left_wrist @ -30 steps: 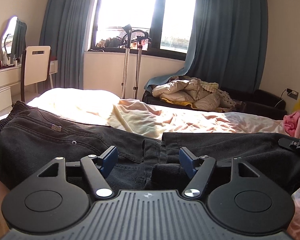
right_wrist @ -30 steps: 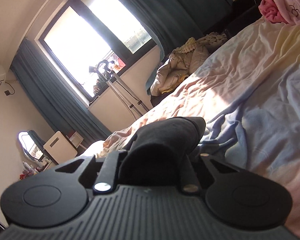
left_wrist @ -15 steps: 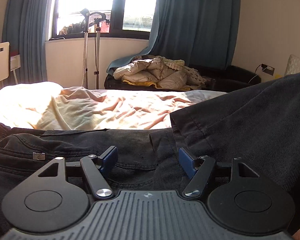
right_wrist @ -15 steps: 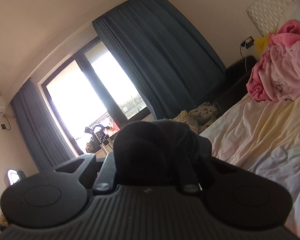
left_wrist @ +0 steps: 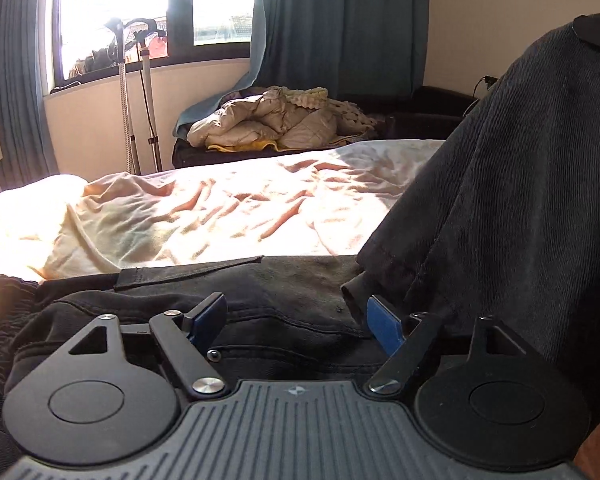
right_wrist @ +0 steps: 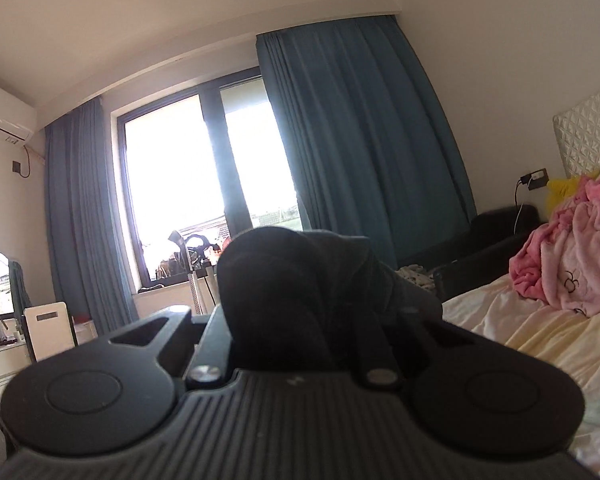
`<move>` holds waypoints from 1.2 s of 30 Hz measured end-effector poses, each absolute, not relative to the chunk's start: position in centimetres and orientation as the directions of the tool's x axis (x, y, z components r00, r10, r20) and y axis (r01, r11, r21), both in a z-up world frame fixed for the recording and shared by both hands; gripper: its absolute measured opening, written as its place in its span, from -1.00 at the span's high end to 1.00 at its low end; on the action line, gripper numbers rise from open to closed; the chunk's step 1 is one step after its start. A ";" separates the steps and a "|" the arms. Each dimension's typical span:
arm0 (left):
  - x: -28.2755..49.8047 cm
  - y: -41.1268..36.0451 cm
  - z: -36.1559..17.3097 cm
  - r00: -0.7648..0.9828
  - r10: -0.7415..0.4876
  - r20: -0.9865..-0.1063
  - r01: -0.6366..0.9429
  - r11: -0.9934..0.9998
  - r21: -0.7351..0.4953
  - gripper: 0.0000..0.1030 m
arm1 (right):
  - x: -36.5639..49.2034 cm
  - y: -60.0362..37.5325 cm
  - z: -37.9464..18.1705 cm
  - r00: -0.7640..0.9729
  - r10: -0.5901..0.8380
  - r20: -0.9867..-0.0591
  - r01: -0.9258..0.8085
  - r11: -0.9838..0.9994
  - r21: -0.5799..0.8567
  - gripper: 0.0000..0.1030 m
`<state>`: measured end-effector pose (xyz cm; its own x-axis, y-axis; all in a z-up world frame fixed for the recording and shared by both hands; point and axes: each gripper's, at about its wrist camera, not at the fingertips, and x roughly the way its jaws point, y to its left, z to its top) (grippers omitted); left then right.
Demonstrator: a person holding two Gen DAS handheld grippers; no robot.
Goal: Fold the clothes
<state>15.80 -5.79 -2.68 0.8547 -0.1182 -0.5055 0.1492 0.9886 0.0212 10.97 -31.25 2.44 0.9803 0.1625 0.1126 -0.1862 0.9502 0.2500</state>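
Looking along the left tongs (left_wrist: 296, 320), spread wide and empty, the black jeans (left_wrist: 260, 292) lie on the bed (left_wrist: 220, 208), one leg lifted at right. In the right view, the right tongs (right_wrist: 300, 320) pinch that leg's fabric. Heavy, limp denim; hems and waistband seem the best holds. No containers show.

Teal curtains (right_wrist: 364, 140), bright window (right_wrist: 204, 184), beige quilt (left_wrist: 268, 122), pink blanket (right_wrist: 572, 256).
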 end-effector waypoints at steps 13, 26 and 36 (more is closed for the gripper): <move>7.0 18.6 5.5 0.924 0.191 -0.332 -0.258 0.951 -0.171 -0.66 | 12.1 -3.7 -3.6 0.878 0.468 -0.101 -0.478 0.856 -0.197 0.64; 3.6 20.8 5.9 0.917 0.241 -0.317 -0.340 0.888 -0.310 -0.74 | 10.6 8.0 -7.4 0.778 0.594 -0.204 -0.628 0.731 -0.265 0.05; 4.6 12.2 4.8 0.944 0.067 -0.323 -0.190 0.910 -0.368 -0.76 | 5.4 -3.3 -3.2 0.742 0.645 -0.184 -0.670 0.725 -0.160 -0.22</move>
<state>4.59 12.24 4.76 0.9441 0.0666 -0.3230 -0.1902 0.9100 -0.3684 5.36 -3.33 -3.22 0.7417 0.6450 -0.1839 -0.6700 0.7248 -0.1602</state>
